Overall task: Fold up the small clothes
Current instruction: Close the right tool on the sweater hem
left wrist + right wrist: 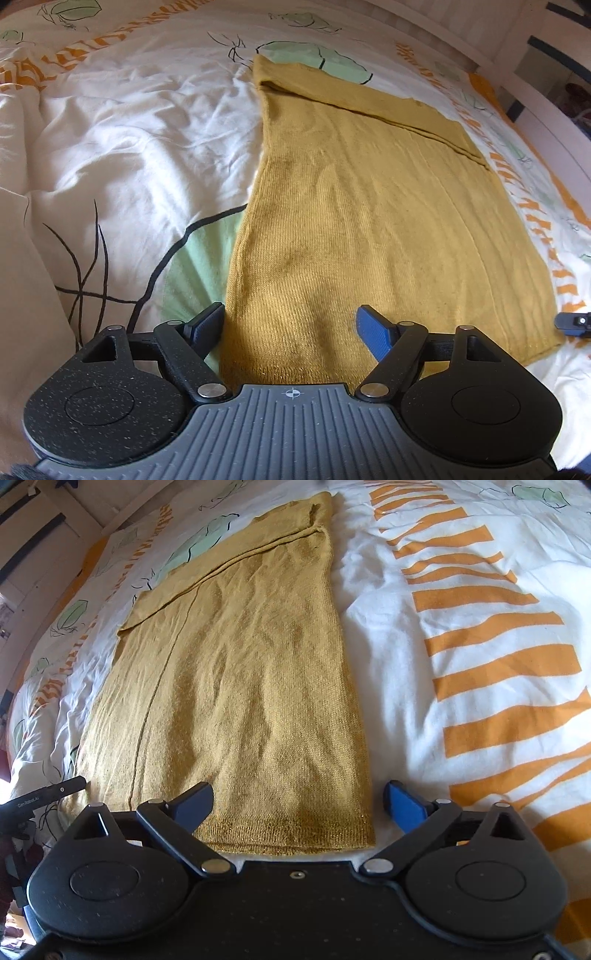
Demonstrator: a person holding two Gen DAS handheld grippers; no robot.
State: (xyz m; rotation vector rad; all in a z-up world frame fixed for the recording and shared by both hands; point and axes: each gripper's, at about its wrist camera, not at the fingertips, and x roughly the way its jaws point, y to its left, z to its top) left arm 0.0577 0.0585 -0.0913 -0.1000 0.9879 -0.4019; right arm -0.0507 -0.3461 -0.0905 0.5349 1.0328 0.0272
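Note:
A mustard-yellow knitted garment lies flat on the bed as a long strip, with a sleeve laid slantwise across its far end. In the right wrist view the same garment runs away from me, its ribbed hem nearest. My left gripper is open over the hem's left corner, one finger beside the cloth edge and one above the cloth. My right gripper stands wide open over the hem's right corner, which lies between the fingers without being pinched. Each view shows the tip of the other gripper at its edge.
The bed is covered by a rumpled white duvet printed with green leaves and orange stripes. A beige cloth lies at the left. White furniture or a wall stands past the bed's far side.

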